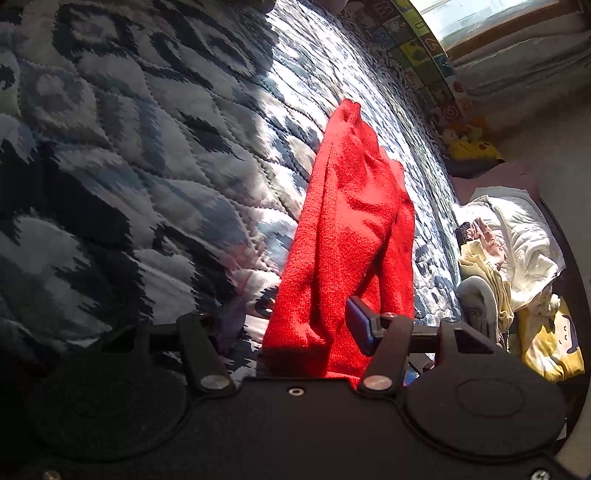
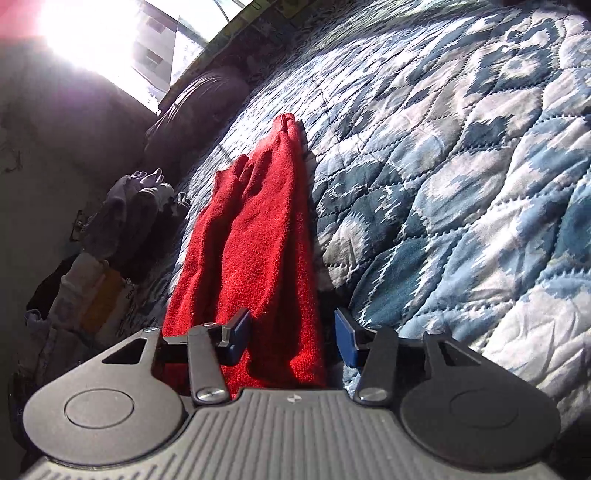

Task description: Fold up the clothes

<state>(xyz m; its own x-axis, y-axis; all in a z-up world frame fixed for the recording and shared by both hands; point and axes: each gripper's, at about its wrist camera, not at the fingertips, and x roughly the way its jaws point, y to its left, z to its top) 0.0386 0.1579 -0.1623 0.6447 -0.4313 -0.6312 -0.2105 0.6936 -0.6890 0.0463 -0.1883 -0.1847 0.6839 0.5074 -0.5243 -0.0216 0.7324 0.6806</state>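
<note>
Red garment point(image 1: 347, 236) hangs stretched out over the quilted bed point(image 1: 129, 166), both ends held up. Left tongs point(image 1: 310, 325) clamp one end; right tongs point(image 2: 291, 336) stand open, cloth point(image 2: 258, 240) passing between the pads.

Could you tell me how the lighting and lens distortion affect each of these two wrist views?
Left wrist view: sunlight cuts across the quilt, its left part in shadow, the red garment brightly lit, and the fisheye bends the bed edge. Right wrist view: window glare blows out the top left corner, leaving the clothes pile dim.
</note>
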